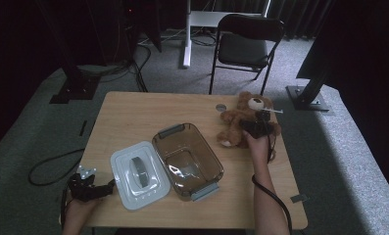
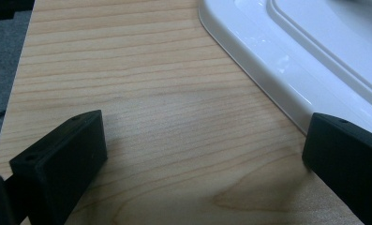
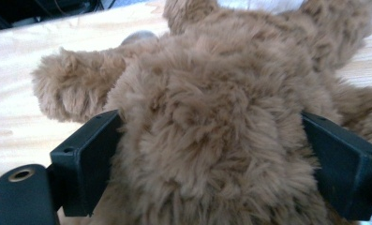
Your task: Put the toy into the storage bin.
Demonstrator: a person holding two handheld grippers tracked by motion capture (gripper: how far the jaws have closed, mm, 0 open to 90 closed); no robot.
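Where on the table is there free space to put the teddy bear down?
The widest bare patch of the table is the far left part, behind the white lid and left of the brown container. The near right corner, beside the container, is also bare. The teddy bear and right gripper crowd the far right.

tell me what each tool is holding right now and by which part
The right tool has its jaws around the teddy bear, pressed into the fur on both sides of its body. The left tool is open over the table, holding nothing.
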